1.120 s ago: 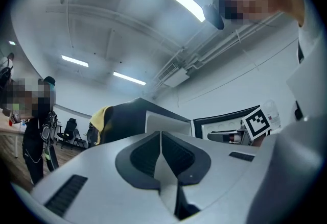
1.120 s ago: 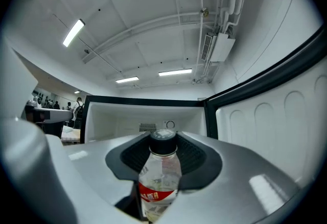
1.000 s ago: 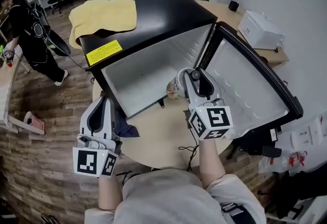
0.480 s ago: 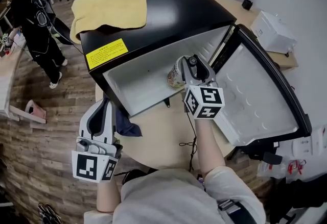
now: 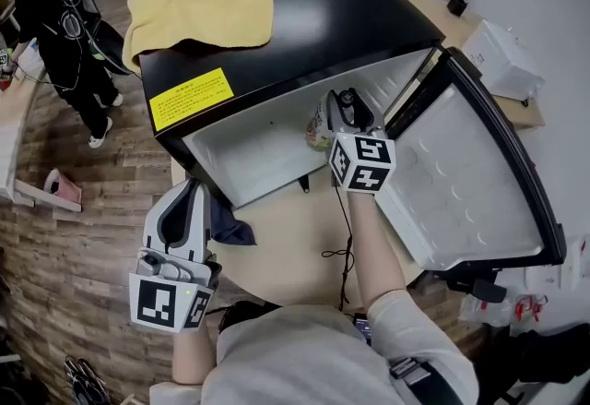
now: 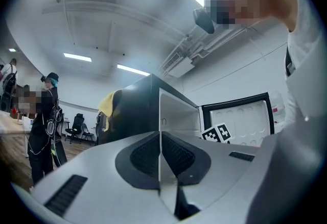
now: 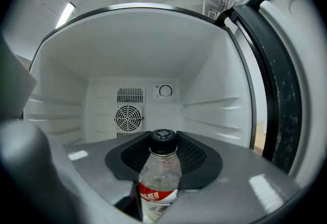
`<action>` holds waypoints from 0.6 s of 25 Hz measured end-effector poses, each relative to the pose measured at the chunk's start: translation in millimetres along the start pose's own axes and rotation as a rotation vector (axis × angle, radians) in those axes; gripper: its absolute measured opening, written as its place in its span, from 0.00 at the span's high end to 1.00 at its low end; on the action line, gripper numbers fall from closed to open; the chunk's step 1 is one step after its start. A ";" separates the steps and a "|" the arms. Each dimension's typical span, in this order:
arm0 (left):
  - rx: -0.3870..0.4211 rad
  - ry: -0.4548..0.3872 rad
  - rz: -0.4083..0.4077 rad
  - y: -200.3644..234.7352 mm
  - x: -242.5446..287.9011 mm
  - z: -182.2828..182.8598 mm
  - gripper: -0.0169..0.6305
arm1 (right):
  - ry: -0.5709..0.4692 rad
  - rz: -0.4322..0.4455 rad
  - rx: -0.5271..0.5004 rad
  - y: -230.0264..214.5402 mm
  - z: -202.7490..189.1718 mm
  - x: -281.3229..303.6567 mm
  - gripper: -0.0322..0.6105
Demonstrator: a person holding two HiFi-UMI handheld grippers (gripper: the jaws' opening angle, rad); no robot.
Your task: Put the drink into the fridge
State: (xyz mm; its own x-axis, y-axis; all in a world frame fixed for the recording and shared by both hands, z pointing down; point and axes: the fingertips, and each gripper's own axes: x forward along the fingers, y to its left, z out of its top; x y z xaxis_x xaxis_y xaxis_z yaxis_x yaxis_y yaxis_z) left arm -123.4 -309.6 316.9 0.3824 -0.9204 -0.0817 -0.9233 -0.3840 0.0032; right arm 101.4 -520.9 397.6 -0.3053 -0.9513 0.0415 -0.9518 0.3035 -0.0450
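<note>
A small black fridge (image 5: 304, 20) stands with its door (image 5: 479, 191) swung open to the right. My right gripper (image 5: 337, 113) is shut on a clear drink bottle (image 5: 320, 126) with a black cap and red label, held at the mouth of the white fridge interior (image 7: 153, 65). In the right gripper view the bottle (image 7: 159, 177) sits between the pads, cap pointing inward toward the back wall fan (image 7: 129, 117). My left gripper (image 5: 182, 209) hangs low at the left of the fridge, shut and empty; its view shows the jaws (image 6: 161, 154) pressed together.
A yellow towel (image 5: 198, 11) lies on the fridge top. A dark cloth (image 5: 226, 228) and a cable (image 5: 346, 256) lie on the round wooden table (image 5: 286, 242). A white box (image 5: 502, 57) sits at the back right. A person in black (image 5: 60, 34) stands at the far left.
My right gripper has carried the bottle up and forward, from the table's edge into the fridge opening. The left gripper has stayed in place.
</note>
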 end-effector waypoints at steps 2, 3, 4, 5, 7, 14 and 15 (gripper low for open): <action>-0.002 0.003 0.005 0.7 1.0 -1.4 0.94 | 0.018 0.000 -0.001 -1.4 -6.2 5.1 0.70; -0.003 0.006 0.007 0.6 1.6 -2.1 0.94 | 0.026 0.000 -0.001 -1.9 -9.1 7.0 0.70; -0.003 0.008 0.007 0.2 2.3 -3.0 0.94 | 0.033 0.001 -0.002 -2.1 -11.7 8.7 0.70; -0.003 0.011 0.005 -0.6 3.2 -3.8 0.94 | 0.038 0.001 -0.003 -2.3 -14.1 10.4 0.70; 0.001 0.016 -0.001 -2.6 5.4 -5.2 0.94 | 0.046 0.001 -0.003 -3.2 -17.4 14.5 0.70; -0.003 0.034 -0.006 -4.3 8.8 -10.3 0.94 | 0.075 -0.002 -0.001 -6.4 -27.5 29.5 0.70; -0.003 0.036 -0.004 -3.6 8.7 -10.9 0.94 | 0.078 -0.004 -0.002 -6.7 -29.4 30.5 0.70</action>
State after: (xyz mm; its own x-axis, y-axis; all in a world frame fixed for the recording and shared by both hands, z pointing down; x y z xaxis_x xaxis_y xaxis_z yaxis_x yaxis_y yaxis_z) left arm -116.3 -317.1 327.0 0.3867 -0.9211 -0.0460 -0.9219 -0.3874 0.0061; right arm 97.6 -550.3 428.5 -0.3026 -0.9456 0.1190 -0.9531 0.2996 -0.0429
